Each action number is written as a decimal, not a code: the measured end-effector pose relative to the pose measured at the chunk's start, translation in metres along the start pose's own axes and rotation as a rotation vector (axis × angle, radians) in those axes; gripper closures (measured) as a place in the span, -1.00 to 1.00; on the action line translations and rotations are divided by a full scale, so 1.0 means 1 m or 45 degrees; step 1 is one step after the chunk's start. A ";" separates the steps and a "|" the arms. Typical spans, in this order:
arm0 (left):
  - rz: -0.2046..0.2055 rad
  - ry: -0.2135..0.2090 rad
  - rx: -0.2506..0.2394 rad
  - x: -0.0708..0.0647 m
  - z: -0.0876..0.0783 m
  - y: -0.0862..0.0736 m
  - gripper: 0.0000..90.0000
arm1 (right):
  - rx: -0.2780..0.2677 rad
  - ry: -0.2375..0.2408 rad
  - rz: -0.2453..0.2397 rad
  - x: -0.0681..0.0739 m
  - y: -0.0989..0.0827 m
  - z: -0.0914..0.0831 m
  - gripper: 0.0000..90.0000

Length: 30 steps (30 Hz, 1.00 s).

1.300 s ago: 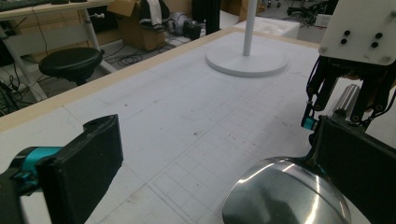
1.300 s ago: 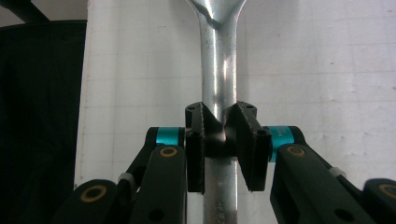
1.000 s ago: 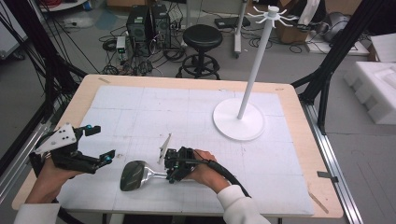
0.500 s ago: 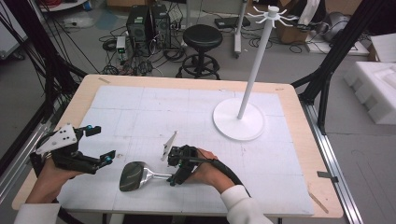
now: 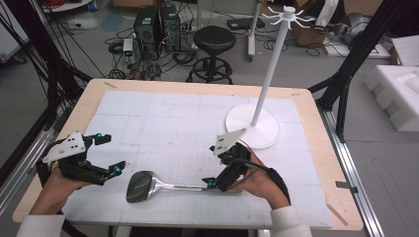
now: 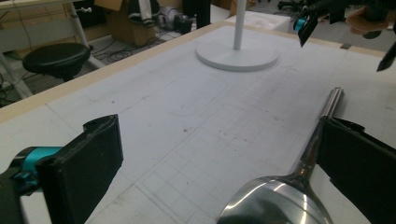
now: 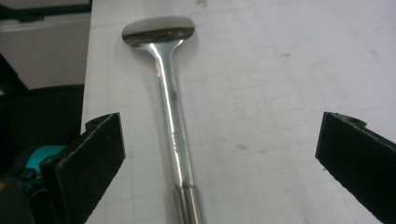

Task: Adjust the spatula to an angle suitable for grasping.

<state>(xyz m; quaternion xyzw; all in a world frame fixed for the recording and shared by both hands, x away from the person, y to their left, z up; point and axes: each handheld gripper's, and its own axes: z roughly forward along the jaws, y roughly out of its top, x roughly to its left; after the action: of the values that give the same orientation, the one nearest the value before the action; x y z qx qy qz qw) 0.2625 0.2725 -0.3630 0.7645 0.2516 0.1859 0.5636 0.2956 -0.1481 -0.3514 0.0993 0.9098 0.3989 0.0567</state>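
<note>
Fingers (image 7: 93, 154) of right gripper (image 5: 221, 168) just spread wide, released, poised above handle of steel ladle (image 5: 163, 186), not touching. Ladle flat on white mat (image 5: 173, 123) of desk (image 5: 316, 148), bowl toward left gripper (image 5: 106, 155). Left fingers (image 6: 88, 154) likewise released, bowl just beside. White hook stand (image 5: 253, 128) well apart, at far right.

Readable text: we found none.
Spoon handle (image 7: 176, 138): we saw a faint stamped mark, too small and blurred to read.
Table mat (image 5: 197, 113): we saw a printed grid of lines, with no numbers or words we could make out.
</note>
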 end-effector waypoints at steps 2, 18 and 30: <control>0.005 0.006 0.011 -0.002 0.001 0.001 -0.96 | -0.045 -0.031 0.013 0.000 -0.009 -0.015 -0.99; 0.038 -0.082 0.051 -0.009 0.012 0.008 -0.96 | -0.397 -0.252 0.138 -0.005 -0.072 -0.099 -0.99; 0.119 -0.275 0.177 -0.015 0.040 0.041 -0.96 | -0.463 -0.317 0.169 -0.002 -0.085 -0.123 -0.99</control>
<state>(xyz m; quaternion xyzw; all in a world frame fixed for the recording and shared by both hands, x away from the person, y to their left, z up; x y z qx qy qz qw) 0.2806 0.2227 -0.3354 0.8281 0.1660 0.1106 0.5238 0.2632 -0.2929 -0.3307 0.1957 0.8005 0.5436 0.1593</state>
